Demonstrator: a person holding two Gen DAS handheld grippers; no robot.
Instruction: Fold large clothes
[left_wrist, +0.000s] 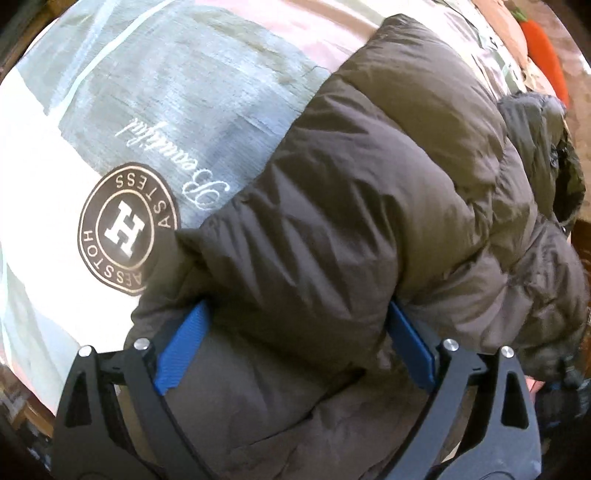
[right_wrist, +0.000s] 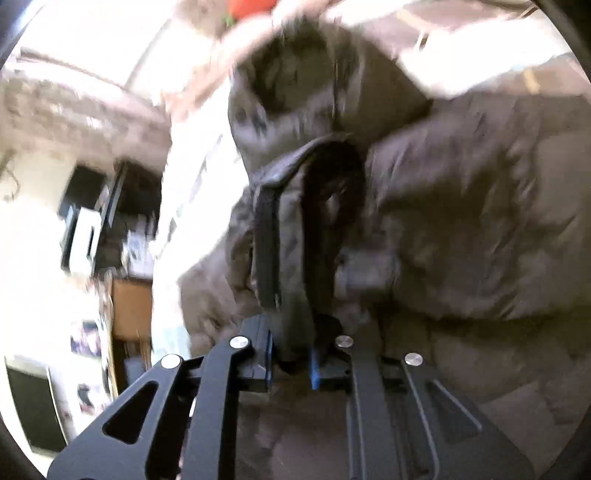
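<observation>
A pale bedspread printed with grey-green, white and pink blocks (left_wrist: 155, 92) covers the bed that serves as the work surface. Across it lies the dark brown quilted puffer jacket (left_wrist: 369, 206), spread from the near edge of the left wrist view toward the far right. Beyond the bed, the blurred right wrist view shows a cluttered room with a brown wooden cabinet (right_wrist: 131, 306) and dark boxes on the floor. An orange carrot-shaped plush toy (left_wrist: 545, 55) rests at the bed's far edge.

The left gripper (left_wrist: 295, 321) points steeply down with its 2 blue-padded fingers (left_wrist: 184, 350) spread wide on either side of a puffy fold of the jacket; whether the pads press on the fabric cannot be told. The right gripper (right_wrist: 291, 354) has its jaws drawn close together, pinching a dark-lined edge of the jacket, near what looks like the collar, which rises in a loop ahead of the fingers.

On the bedspread a round brown emblem (left_wrist: 127, 229) carries a white "H" ringed by letters, upside down to the camera, and beside it runs white script reading "Beautiful".
</observation>
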